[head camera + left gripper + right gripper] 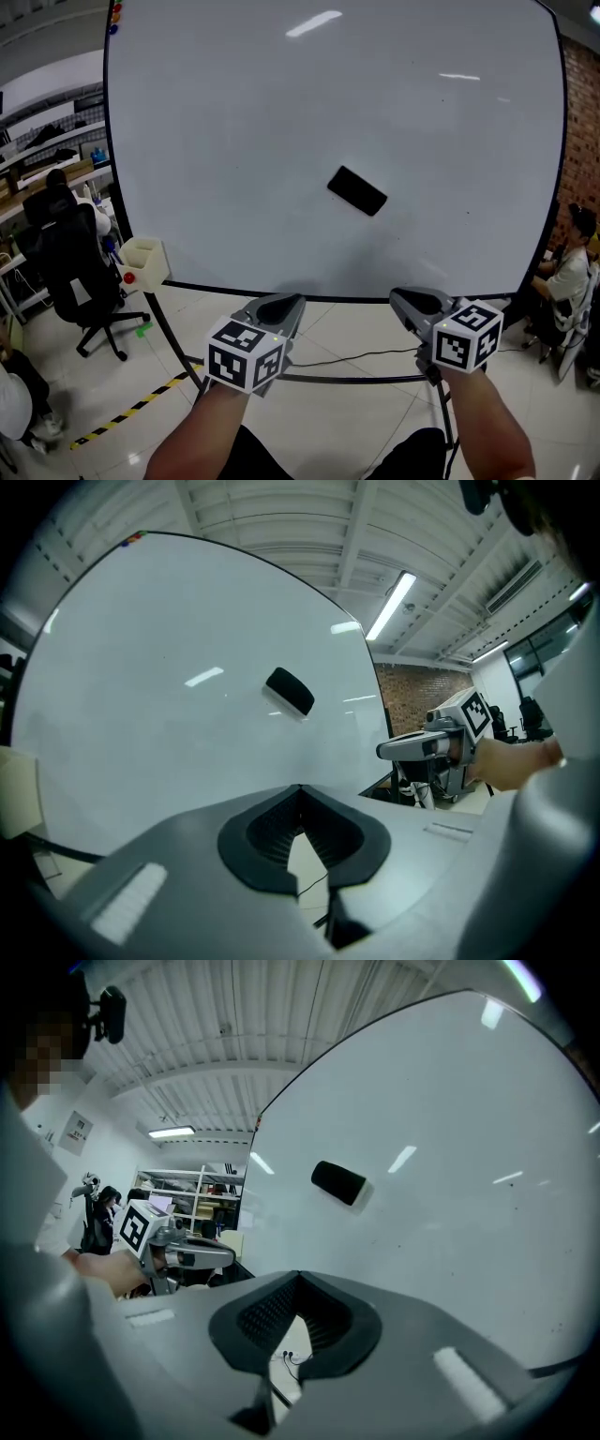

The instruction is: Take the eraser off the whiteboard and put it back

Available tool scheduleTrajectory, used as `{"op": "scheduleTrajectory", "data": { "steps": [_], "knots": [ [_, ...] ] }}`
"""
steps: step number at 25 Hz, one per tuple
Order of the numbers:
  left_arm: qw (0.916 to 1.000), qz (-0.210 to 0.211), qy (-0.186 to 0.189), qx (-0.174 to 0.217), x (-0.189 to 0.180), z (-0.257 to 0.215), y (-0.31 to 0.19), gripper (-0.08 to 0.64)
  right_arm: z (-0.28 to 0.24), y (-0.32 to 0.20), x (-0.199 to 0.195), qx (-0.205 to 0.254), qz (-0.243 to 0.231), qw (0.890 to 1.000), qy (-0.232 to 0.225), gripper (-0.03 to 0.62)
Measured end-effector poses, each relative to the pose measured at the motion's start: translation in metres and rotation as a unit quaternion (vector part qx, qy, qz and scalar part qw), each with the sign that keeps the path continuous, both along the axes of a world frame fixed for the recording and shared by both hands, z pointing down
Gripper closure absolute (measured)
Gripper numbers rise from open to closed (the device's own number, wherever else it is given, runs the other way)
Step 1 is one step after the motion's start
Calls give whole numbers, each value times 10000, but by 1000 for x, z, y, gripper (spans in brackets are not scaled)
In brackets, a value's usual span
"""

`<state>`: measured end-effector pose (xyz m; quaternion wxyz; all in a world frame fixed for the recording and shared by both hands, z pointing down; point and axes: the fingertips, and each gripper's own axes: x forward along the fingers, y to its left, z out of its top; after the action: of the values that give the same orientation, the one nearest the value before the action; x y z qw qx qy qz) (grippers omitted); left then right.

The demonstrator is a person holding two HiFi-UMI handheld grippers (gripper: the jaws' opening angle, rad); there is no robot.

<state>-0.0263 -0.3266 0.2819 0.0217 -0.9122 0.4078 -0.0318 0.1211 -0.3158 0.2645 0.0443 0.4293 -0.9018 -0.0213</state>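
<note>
A black eraser sticks tilted on the big whiteboard, a little right of its middle. It also shows in the left gripper view as the eraser and in the right gripper view as the eraser. My left gripper and right gripper are held side by side below the board's bottom edge, pointing level at it, well short of the eraser. Both are shut with nothing between the jaws. Each camera sees the other gripper: the right gripper, the left gripper.
A cream holder box with a red item hangs at the board's lower left corner. A black office chair stands to the left, and a seated person is at the right. The board's stand bar crosses below my grippers. Striped tape marks the floor.
</note>
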Motion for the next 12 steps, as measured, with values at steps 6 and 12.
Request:
{"op": "scheduleTrajectory", "data": {
  "steps": [6, 12],
  "knots": [
    [10000, 23, -30, 70, 2, -5, -3, 543, 5, 1, -6, 40, -14, 9998, 171, 591],
    [9998, 75, -116, 143, 3, -6, 3, 543, -1, -3, -2, 446, 244, 9965, 664, 591]
  ]
}}
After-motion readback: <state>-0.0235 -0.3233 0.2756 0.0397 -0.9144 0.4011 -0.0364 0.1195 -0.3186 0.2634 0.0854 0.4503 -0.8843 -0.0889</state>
